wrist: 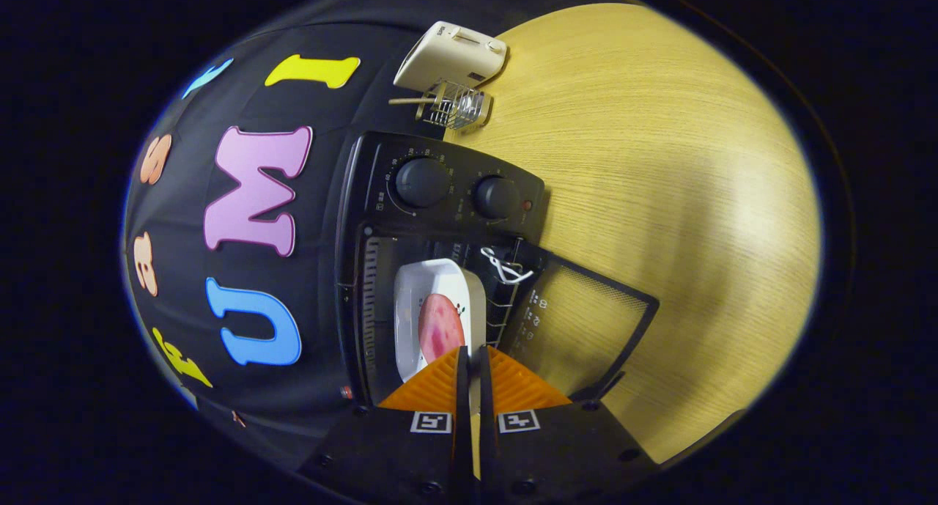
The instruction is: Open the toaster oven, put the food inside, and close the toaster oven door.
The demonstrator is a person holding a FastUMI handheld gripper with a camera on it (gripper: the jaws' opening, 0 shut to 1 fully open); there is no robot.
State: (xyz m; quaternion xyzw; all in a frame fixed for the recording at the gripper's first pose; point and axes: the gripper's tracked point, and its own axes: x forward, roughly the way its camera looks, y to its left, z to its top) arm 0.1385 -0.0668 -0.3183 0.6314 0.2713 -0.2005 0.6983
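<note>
I pinch the near rim of the white dish [432,311] between my nearly closed gripper [473,358] fingers, so the pink food [440,327] stays level as it rides in. The dish sits just ahead of my fingertips, inside the toaster oven [440,197] cavity on its rack. The oven door [579,322] hangs open beside my fingers, leaving the mouth free.

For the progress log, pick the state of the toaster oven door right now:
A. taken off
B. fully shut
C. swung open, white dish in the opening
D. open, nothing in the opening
C: the door stands swung open, and the white dish with the food sits in the oven's opening, its edge pinched by the gripper.
</note>
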